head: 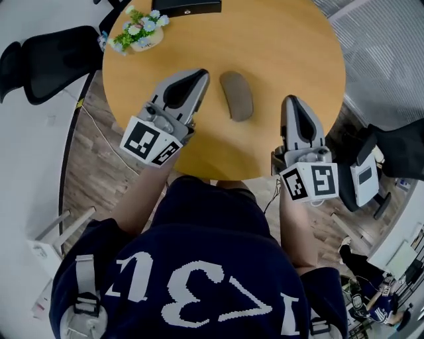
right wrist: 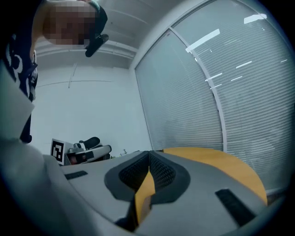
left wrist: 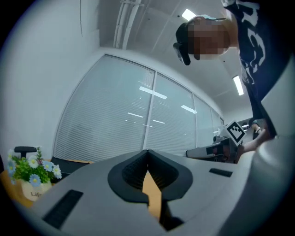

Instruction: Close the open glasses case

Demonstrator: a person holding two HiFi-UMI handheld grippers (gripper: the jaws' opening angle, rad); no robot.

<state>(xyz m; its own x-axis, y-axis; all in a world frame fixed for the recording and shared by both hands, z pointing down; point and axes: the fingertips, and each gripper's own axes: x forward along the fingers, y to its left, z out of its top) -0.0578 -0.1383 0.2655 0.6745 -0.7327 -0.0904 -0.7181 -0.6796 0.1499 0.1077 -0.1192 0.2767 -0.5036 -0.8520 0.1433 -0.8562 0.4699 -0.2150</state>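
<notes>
A grey oval glasses case [head: 236, 96] lies on the round wooden table [head: 285, 40], and from above its lid looks down. My left gripper [head: 201, 74] hovers just left of the case with its jaws together and nothing between them. My right gripper [head: 290, 99] is to the case's right, near the table's front edge, also shut and empty. In the left gripper view the left gripper [left wrist: 147, 152] has its tips meeting, and the case is hidden. The right gripper view shows the right gripper [right wrist: 149, 152] closed over the tabletop [right wrist: 216, 161].
A small pot of flowers [head: 140, 30] stands at the table's far left, also seen as the flowers [left wrist: 32, 173] in the left gripper view. A black box [head: 185, 6] sits at the far edge. Black chairs stand left [head: 40, 59] and right [head: 371, 172] of the table.
</notes>
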